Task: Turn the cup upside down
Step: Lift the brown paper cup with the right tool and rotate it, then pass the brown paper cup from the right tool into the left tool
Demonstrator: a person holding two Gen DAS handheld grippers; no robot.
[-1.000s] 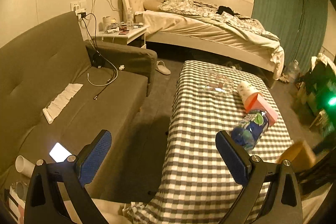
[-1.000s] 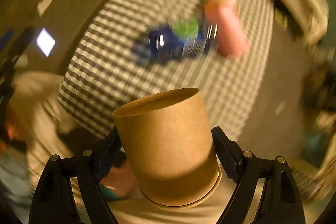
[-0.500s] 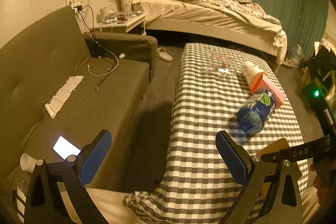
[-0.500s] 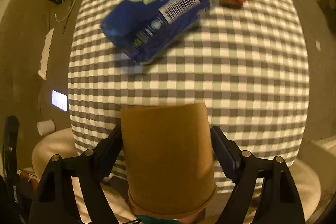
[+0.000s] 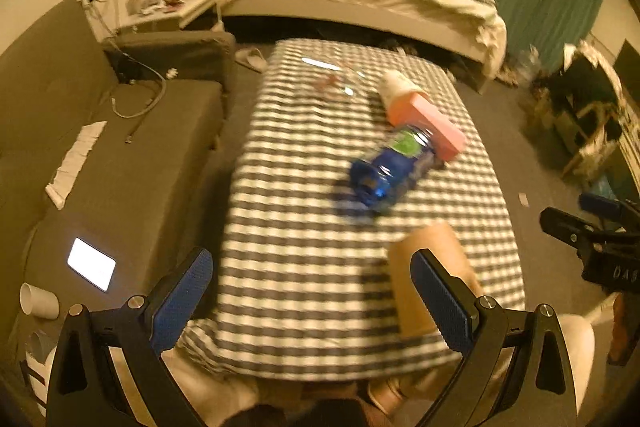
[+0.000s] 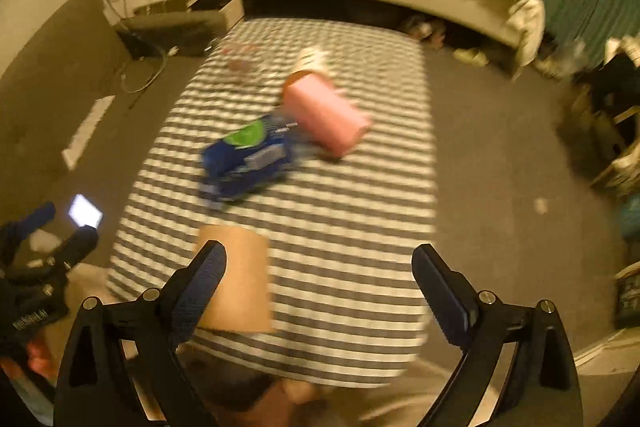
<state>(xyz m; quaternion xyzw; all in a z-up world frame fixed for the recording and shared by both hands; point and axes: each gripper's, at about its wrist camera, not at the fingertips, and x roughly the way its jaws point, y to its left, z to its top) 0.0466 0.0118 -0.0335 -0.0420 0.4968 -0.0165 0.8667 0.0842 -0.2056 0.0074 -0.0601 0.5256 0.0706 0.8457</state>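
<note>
Two grippers over a checked table (image 6: 360,227) | bottle (image 6: 244,155), pink box (image 6: 324,115) lie far | cup (image 6: 236,283) stands near edge, axis vertical, seemingly inverted | right gripper (image 6: 320,279) wide, empty, cup just left of it | left gripper (image 5: 312,287) wide, empty.
</note>
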